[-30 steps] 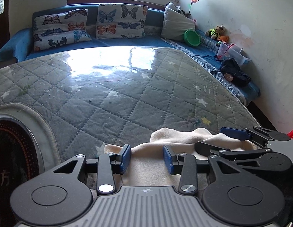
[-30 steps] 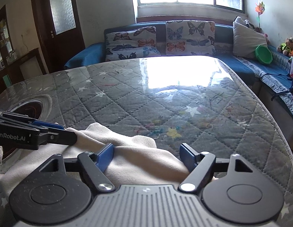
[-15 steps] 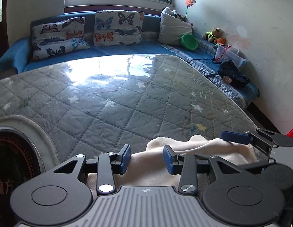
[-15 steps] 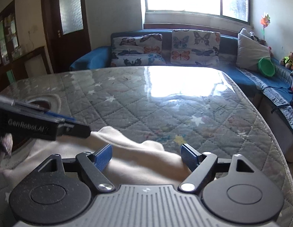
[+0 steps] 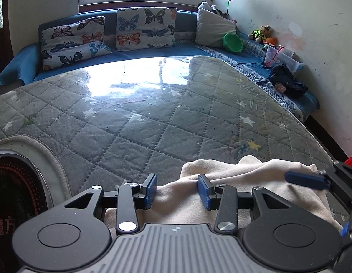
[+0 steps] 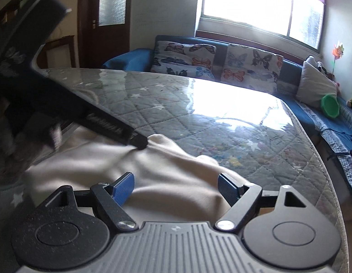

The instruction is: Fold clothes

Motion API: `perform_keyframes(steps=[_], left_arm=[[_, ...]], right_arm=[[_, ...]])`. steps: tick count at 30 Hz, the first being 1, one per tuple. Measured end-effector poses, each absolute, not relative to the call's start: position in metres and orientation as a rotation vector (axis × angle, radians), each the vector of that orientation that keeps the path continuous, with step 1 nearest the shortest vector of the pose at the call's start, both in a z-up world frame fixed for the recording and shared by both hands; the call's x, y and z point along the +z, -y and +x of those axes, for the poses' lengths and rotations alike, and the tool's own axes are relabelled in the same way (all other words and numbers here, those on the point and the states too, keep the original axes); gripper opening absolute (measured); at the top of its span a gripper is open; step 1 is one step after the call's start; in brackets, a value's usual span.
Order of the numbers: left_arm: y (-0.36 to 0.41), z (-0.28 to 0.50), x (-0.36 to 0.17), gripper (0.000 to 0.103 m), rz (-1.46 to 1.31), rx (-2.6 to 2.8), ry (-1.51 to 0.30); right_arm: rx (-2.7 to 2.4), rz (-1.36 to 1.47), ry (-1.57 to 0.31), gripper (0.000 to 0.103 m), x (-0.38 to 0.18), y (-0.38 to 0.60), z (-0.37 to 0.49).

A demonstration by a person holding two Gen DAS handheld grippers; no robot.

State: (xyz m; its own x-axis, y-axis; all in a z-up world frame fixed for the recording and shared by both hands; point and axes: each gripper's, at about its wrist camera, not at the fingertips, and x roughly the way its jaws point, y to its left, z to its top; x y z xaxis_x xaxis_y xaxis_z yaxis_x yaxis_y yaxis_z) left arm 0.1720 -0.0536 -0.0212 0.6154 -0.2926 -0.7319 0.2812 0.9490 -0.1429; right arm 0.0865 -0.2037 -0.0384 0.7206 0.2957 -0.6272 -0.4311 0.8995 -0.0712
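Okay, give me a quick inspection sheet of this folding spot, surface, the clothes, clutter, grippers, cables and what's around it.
Surface: grey quilted table cover with star prints, under a glossy clear sheet; window glare at the far end.
Job's things: one cream garment, rumpled at the near edge.
Clutter: round dark appliance set in the cover at the left; nothing else seen on the table.
Grippers: left gripper open, jaws over the garment's edge; right gripper wide open above the cloth, no pad pressing on it.
Cables: nothing seen.
Surroundings: blue sofa with butterfly cushions, green bowl, plush toys, dark bag, window, dark wooden door.
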Motion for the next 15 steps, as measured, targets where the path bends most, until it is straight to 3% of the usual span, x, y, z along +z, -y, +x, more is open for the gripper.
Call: perform_keyframes(steps=[15], left_arm=[[0.053, 0.167, -0.021, 0.044, -0.014, -0.319, -0.825]], right_arm=[[0.455, -0.198, -0.684, 0.084, -0.04, 0.213, 0.027]])
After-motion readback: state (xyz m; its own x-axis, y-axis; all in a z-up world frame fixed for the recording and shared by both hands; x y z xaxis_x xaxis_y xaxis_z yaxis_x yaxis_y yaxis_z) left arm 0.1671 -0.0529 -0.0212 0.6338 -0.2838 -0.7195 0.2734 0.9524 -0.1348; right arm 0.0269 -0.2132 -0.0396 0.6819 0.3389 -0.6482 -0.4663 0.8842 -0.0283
